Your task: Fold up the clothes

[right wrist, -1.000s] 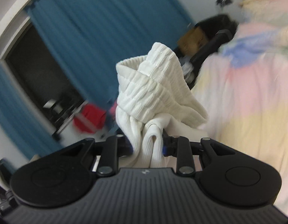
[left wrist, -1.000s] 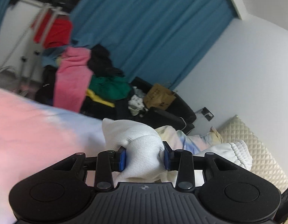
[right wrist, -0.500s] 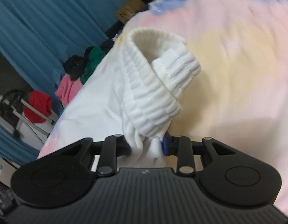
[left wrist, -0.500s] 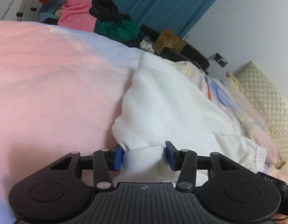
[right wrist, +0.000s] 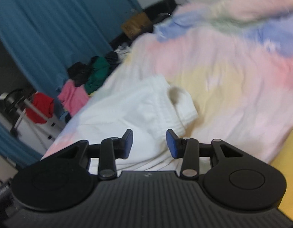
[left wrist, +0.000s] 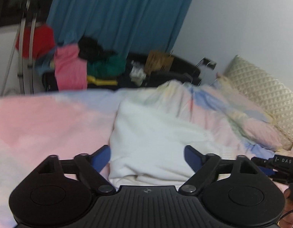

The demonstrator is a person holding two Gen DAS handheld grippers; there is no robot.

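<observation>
A white knitted garment [left wrist: 152, 140] lies on the pastel bedspread [left wrist: 42, 125], folded over on itself. My left gripper [left wrist: 147, 154] is open, its blue pads spread wide just above the garment's near edge. In the right wrist view the same white garment [right wrist: 135, 110] lies spread across the bed, its ribbed cuff [right wrist: 176, 98] resting on top. My right gripper [right wrist: 149, 142] is open over the garment's near hem with nothing between its fingers. Both views are motion-blurred.
A heap of clothes [left wrist: 85, 68] in pink, black, green and red sits beyond the bed, by a metal rack [left wrist: 24, 43] and blue curtain [left wrist: 118, 15]. A quilted cream pillow [left wrist: 264, 95] lies at the right. The other gripper's edge [left wrist: 279, 163] shows at right.
Both grippers have let go of the white garment and opened. The garment now lies on the bed, and both grippers have pulled back and tilted up slightly.
</observation>
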